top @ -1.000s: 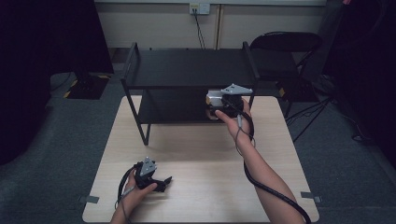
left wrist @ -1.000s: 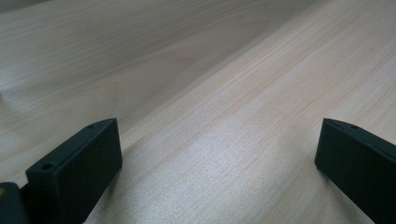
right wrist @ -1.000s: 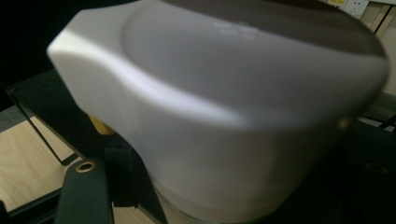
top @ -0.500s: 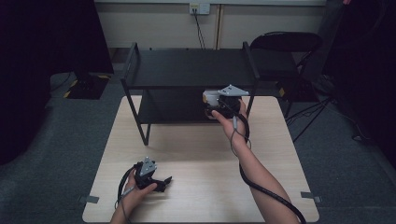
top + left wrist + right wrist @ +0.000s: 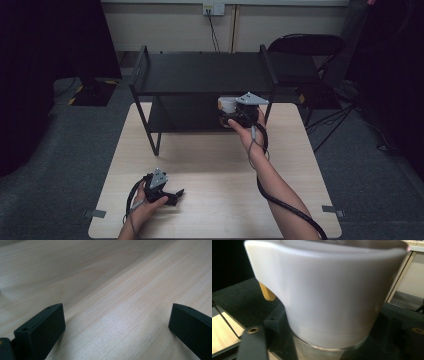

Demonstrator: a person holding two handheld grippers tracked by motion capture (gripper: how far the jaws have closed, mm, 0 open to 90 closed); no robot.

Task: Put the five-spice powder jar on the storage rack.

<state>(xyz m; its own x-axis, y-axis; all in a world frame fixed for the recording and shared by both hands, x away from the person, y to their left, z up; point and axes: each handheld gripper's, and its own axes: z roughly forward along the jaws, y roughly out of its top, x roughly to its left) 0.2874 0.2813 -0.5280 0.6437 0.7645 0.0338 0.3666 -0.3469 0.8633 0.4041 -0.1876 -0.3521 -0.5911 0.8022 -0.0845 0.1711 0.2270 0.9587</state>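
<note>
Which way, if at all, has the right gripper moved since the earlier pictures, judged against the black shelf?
No. The right gripper is by the same front post of the black shelf; its jaws have just been opening around the white jug.

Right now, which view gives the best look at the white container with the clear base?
The right gripper view: the white container with the clear base sits close up between the jaws, showing its white wall, glassy bottom and a yellow tab. The high view shows it small, at the right gripper by the black metal shelf. The left gripper view shows bare tabletop.

No text, label, brand or number can be read anywhere, though the dim pictures may hide small print.
</note>
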